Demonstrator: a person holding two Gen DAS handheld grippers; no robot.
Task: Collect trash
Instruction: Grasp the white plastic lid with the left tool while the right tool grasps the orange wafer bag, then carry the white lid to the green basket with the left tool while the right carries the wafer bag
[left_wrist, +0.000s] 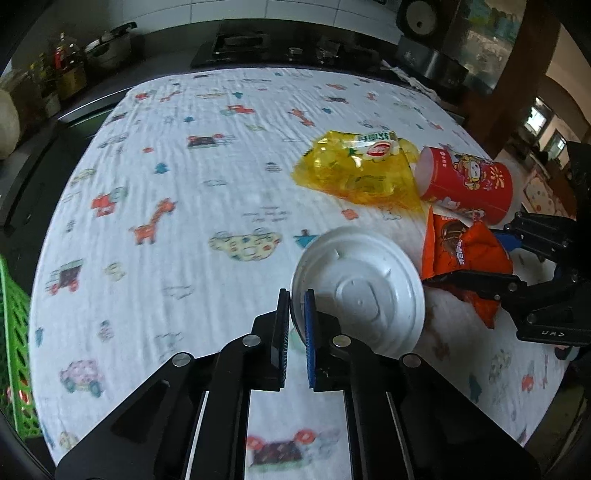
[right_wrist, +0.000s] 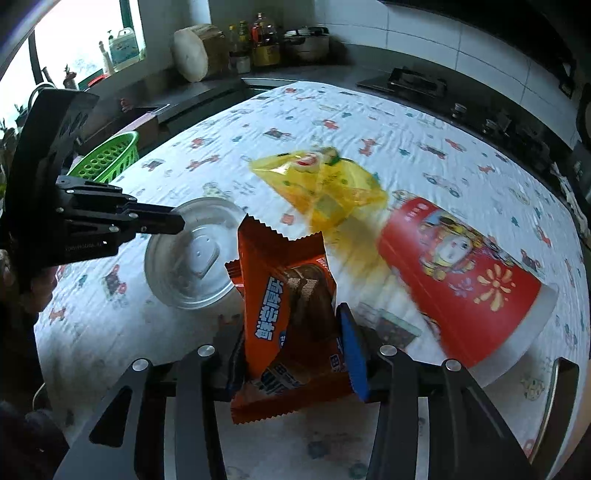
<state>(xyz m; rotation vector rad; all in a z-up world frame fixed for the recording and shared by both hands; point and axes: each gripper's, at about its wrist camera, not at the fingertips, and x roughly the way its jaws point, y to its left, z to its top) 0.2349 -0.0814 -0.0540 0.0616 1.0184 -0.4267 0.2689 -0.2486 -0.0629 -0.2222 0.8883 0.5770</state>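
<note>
Trash collection is under way: the left gripper (left_wrist: 296, 319) has its jaws clamped on a white lid (left_wrist: 360, 290), the right gripper (right_wrist: 295, 354) on an orange wrapper (right_wrist: 288, 314). The yellow bag (right_wrist: 325, 188) and red cup (right_wrist: 461, 273) lie on the counter (left_wrist: 184, 184) (green basket (right_wrist: 107, 158) nearby).

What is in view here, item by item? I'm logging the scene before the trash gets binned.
Cup lid: one, white, edge pinched in left gripper.
Snack wrapper: one, orange, held in right gripper.
Plastic bag: one, yellow, lying mid-table beside the cup.
Paper cup: one, red with cartoon print, on its side.
Basket: one, green, at the table's edge.
Tablecloth: one, white with animal and vehicle prints, covers table.
Pot: one, metal, on rear counter beside bottles.
Left gripper: black, shut on the lid.
Right gripper: black, shut on the wrapper.
</note>
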